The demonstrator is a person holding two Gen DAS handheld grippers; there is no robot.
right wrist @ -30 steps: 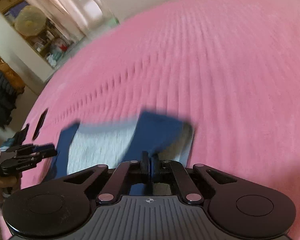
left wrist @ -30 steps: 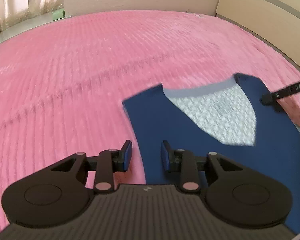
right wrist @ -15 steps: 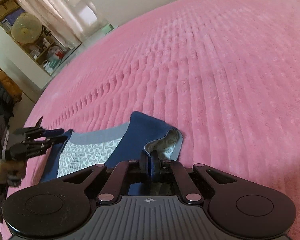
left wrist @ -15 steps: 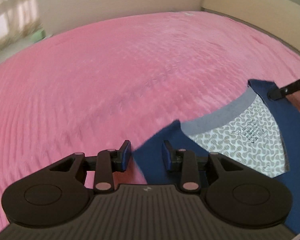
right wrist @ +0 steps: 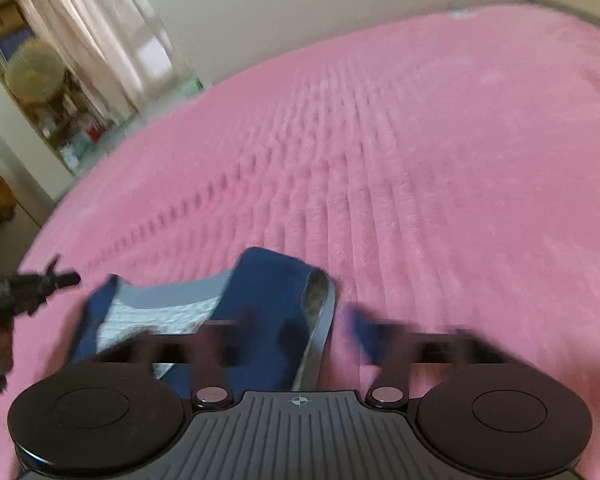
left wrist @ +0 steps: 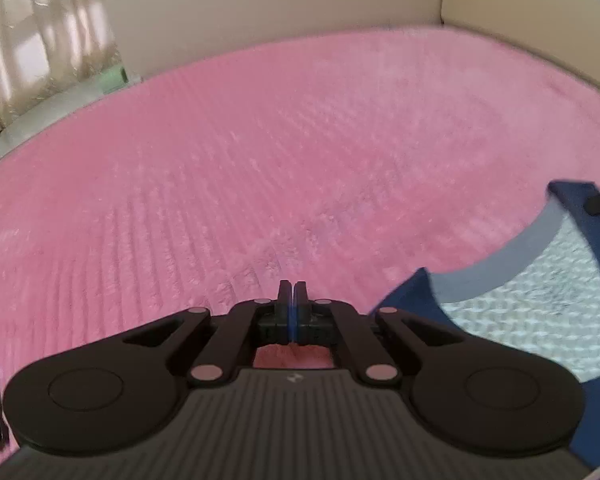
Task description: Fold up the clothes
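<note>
- On a pink ribbed bedspread [left wrist: 260, 160] that fills both views lies the navy garment [right wrist: 268, 292], near the person's edge; the open plush surface serves as the folding bed, I judge, with plenty of bare cover beyond it.
- At nine o'clock in the right wrist view sits the left gripper [right wrist: 66, 279], its black tip just short of the garment's left corner; in its own view its jaws are pressed fully together, with only bedspread ahead of them; the garment's left shoulder [left wrist: 412, 300] lies at three o'clock of the tips, apart from them, so nothing is held.
- Between the two tools the grey neckband [left wrist: 512, 256] curves open toward twelve o'clock, with the pale patterned lining [left wrist: 540, 320] showing below it; the piece looks spread flat and face up, a likely start for a fold.
- At six o'clock in the right wrist view the right gripper [right wrist: 296, 332] has its jaws opening, the fingers smeared by blur and already wide apart; the navy shoulder strap and its grey armhole edge [right wrist: 320, 320] lie between them, yet the pads do not press on the cloth; this reads as a release after laying the shoulder down.
- At three o'clock in the left wrist view the right gripper's tip appears beside the far shoulder.
</note>
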